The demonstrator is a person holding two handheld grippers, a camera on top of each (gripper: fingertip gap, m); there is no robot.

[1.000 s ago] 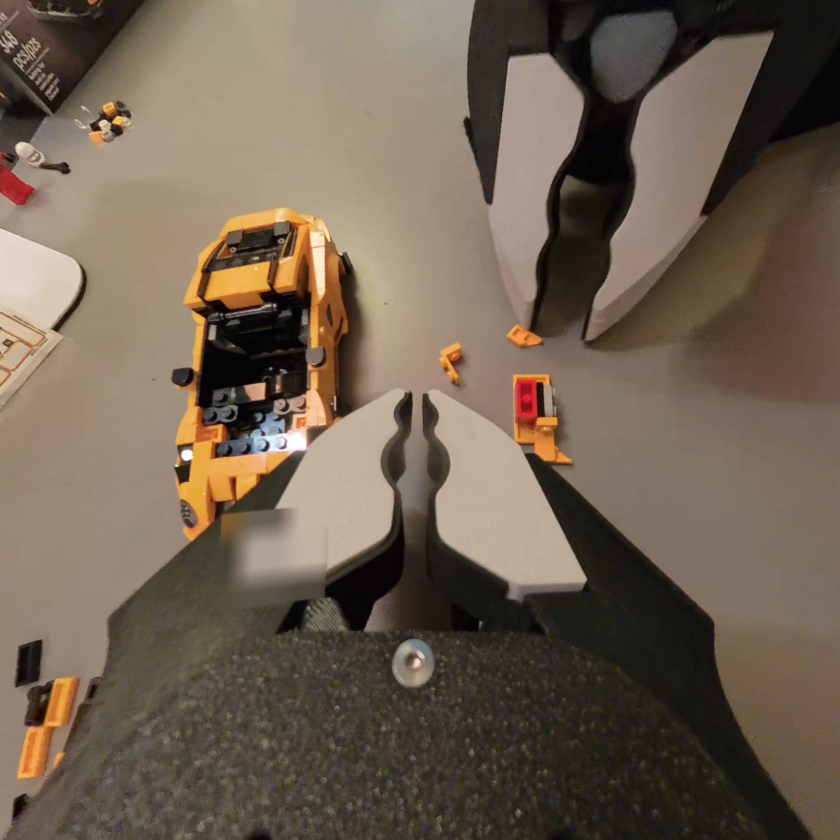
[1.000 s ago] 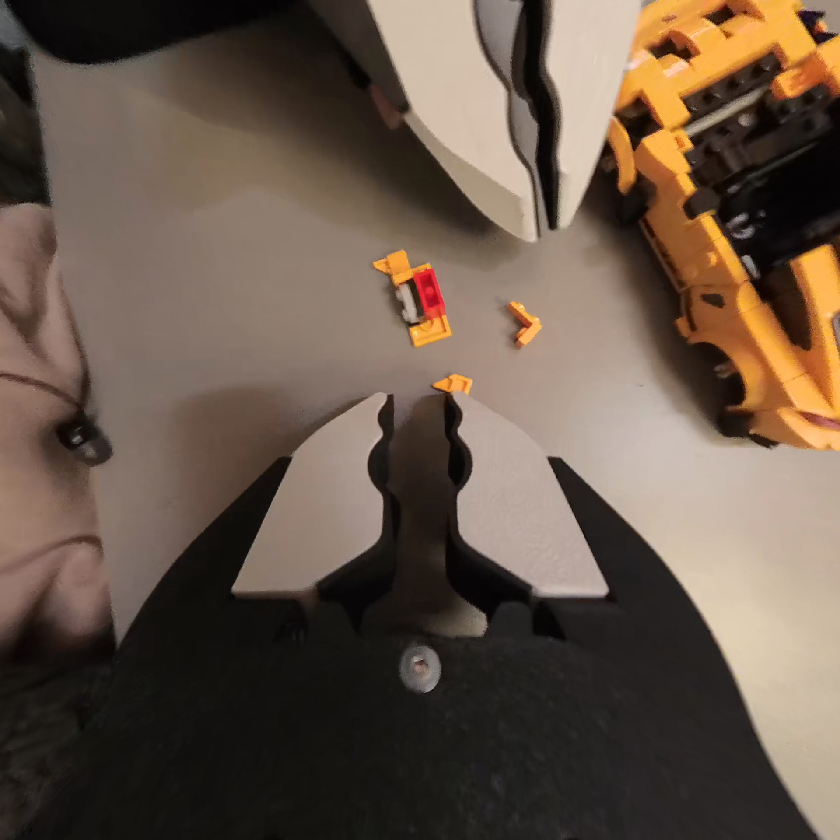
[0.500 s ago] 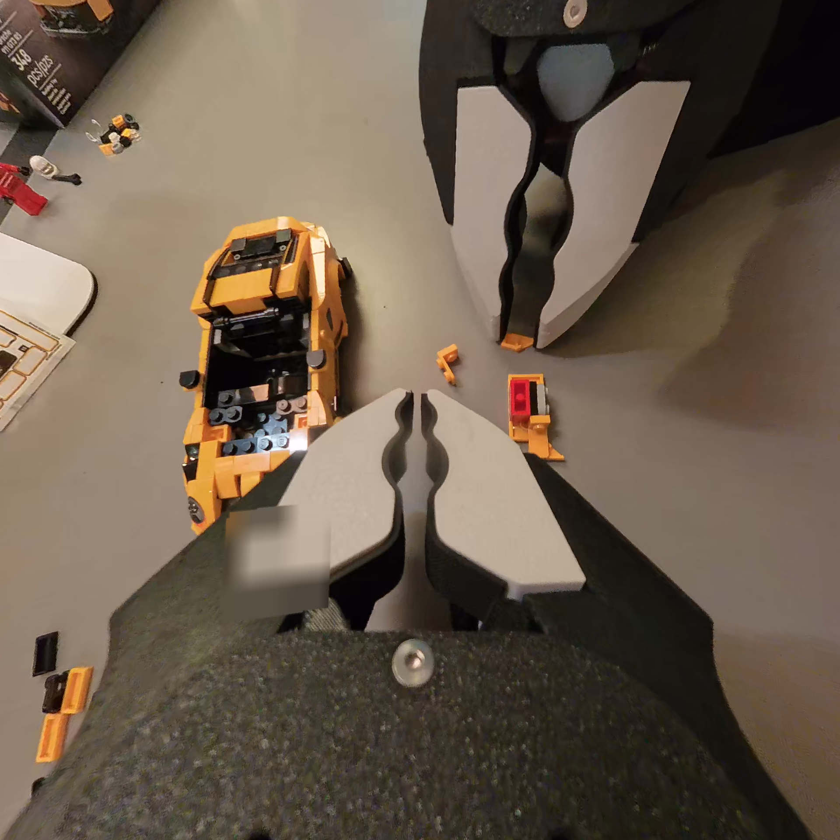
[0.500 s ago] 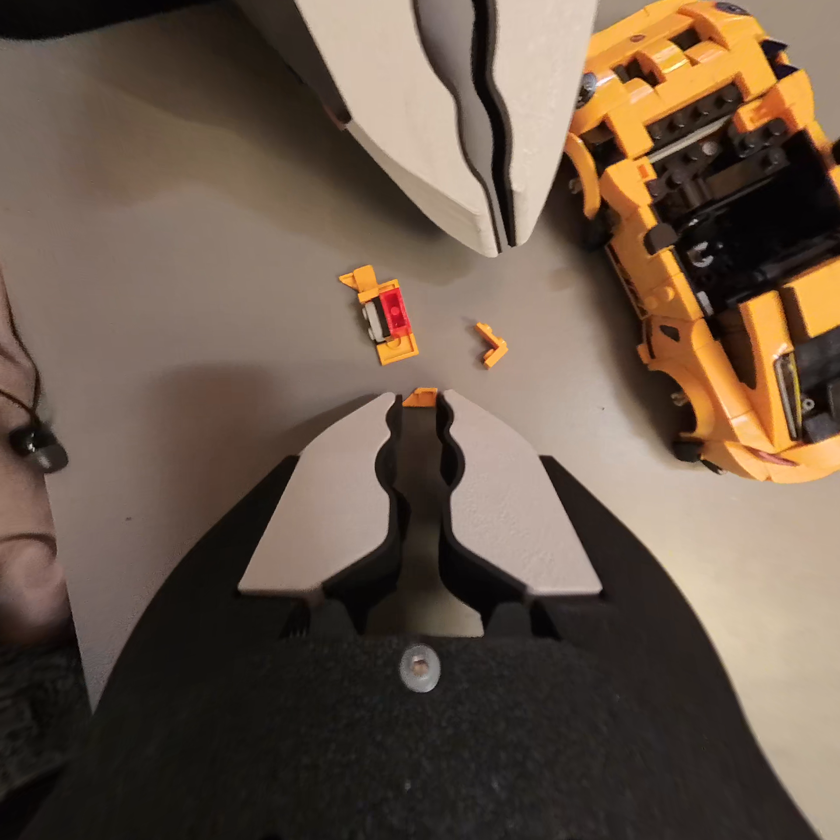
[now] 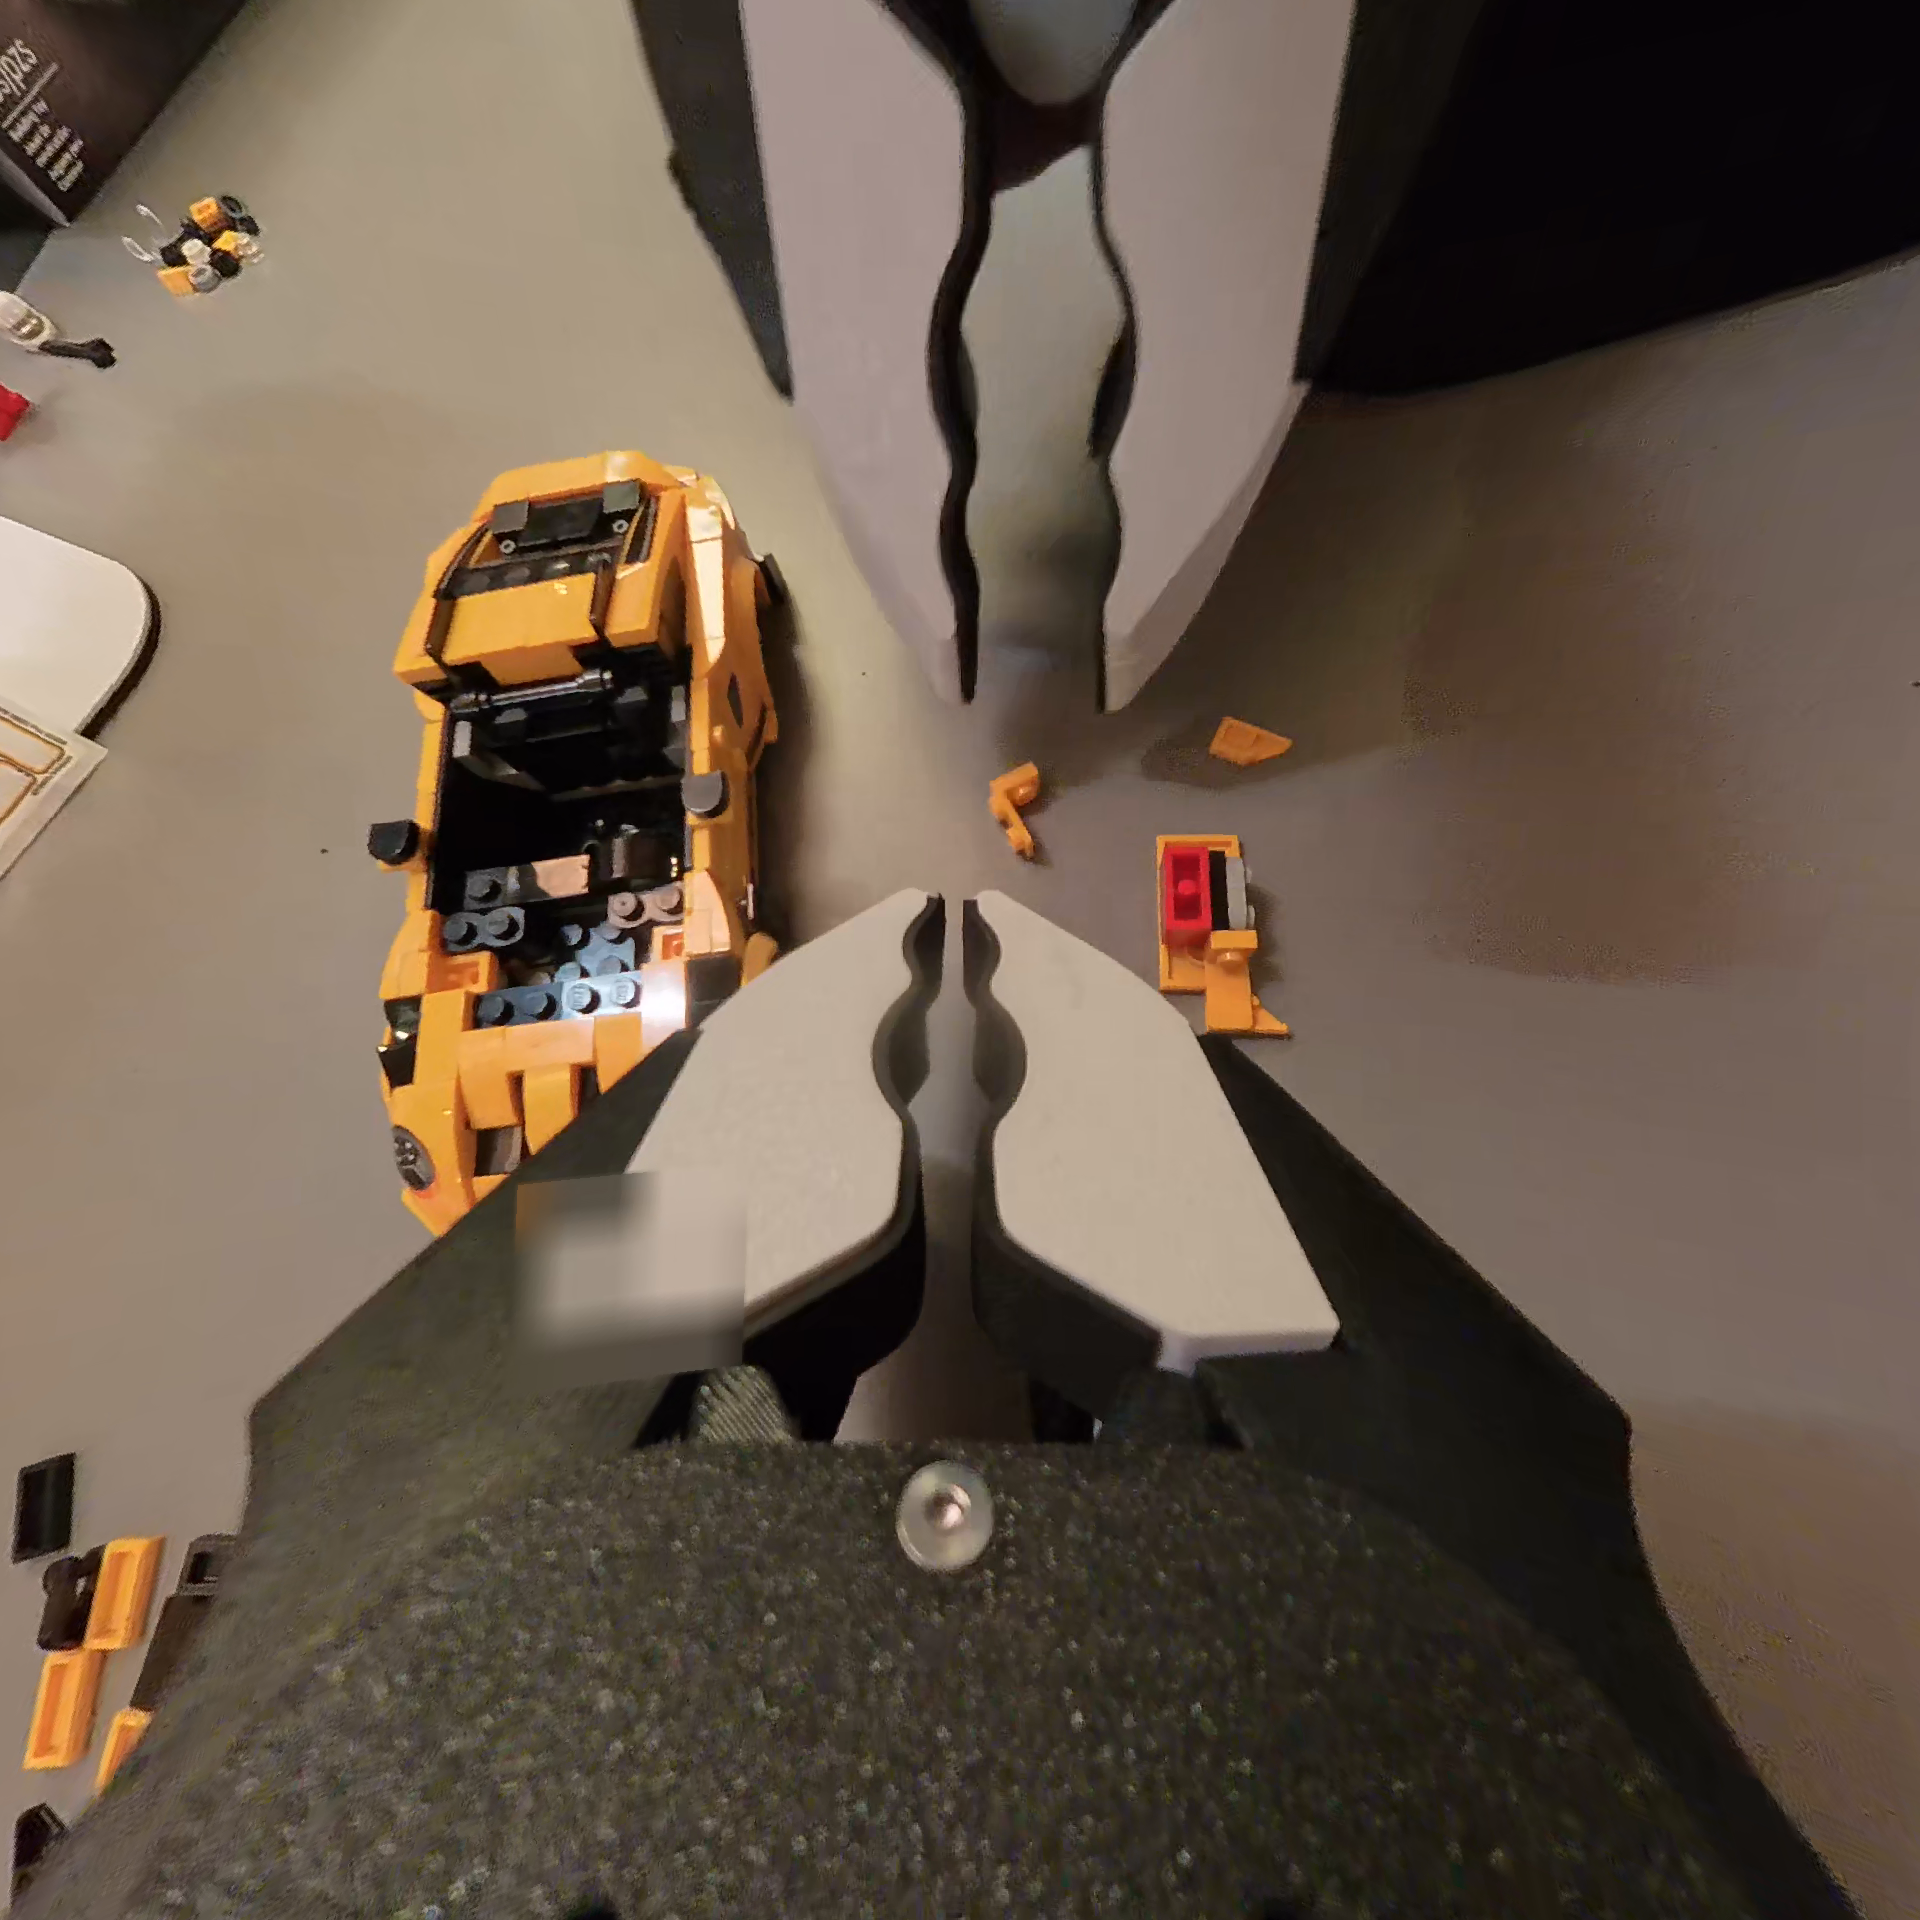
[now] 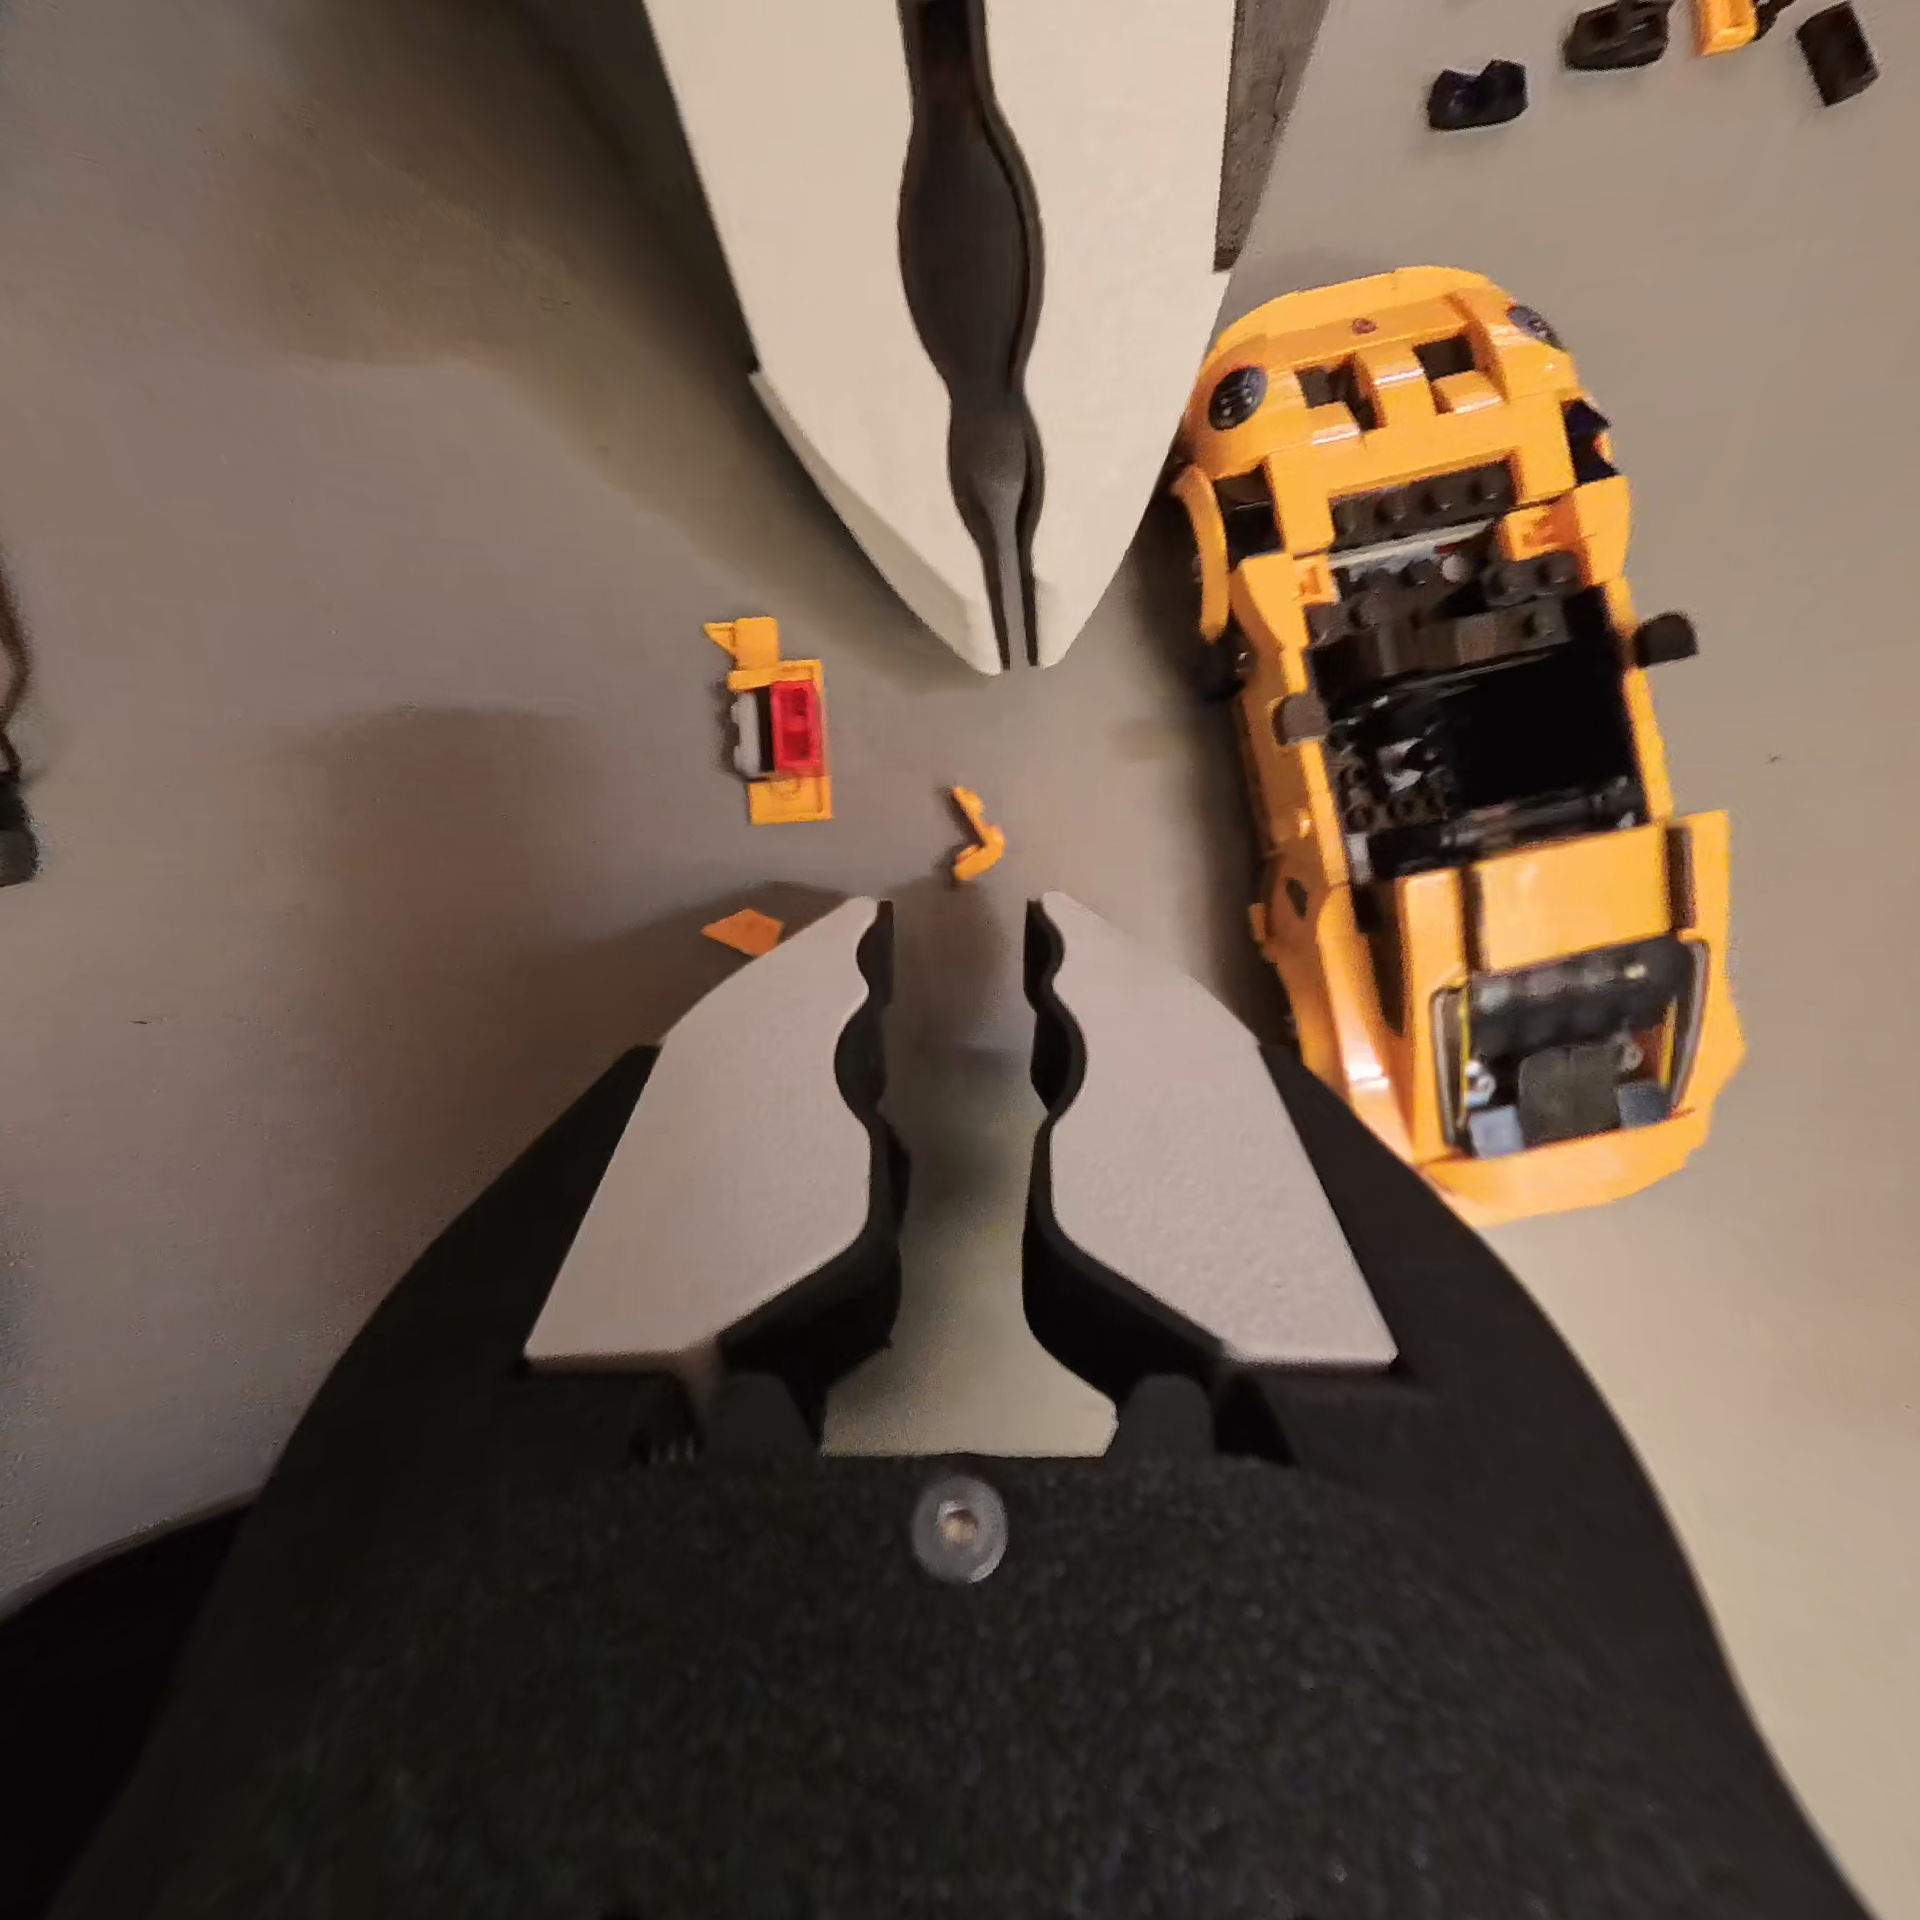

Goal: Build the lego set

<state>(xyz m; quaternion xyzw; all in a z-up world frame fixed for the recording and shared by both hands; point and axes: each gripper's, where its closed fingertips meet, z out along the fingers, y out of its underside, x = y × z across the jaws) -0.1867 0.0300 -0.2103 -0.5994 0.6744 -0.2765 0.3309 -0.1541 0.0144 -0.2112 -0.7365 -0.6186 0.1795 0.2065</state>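
Observation:
The partly built orange and black car (image 5: 582, 831) lies on the grey table, left of my left gripper (image 5: 954, 904), which is shut and empty. The car also shows in the right wrist view (image 6: 1455, 779). My right gripper (image 6: 956, 909) is open and empty, just short of a small orange bracket (image 6: 977, 831). A flat orange wedge (image 6: 743, 930) lies on the table beside its left fingertip. An orange sub-assembly with a red brick (image 6: 779, 727) lies between the two grippers. In the left wrist view the bracket (image 5: 1016, 795), wedge (image 5: 1247, 742) and sub-assembly (image 5: 1210, 925) lie apart.
Loose orange and black pieces (image 5: 83, 1621) lie at the near left, and a small pile of parts (image 5: 203, 244) at the far left by a dark box (image 5: 52, 104). An instruction sheet (image 5: 31, 779) and a white pad (image 5: 62, 623) sit at the left edge. Black pieces (image 6: 1475, 88) lie beyond the car. Tip to tip, the grippers are about 4 cm apart.
The right gripper had the orange wedge between its tips; it has opened wider and shifted toward the bracket, leaving the wedge on the table. The left gripper has stayed shut.

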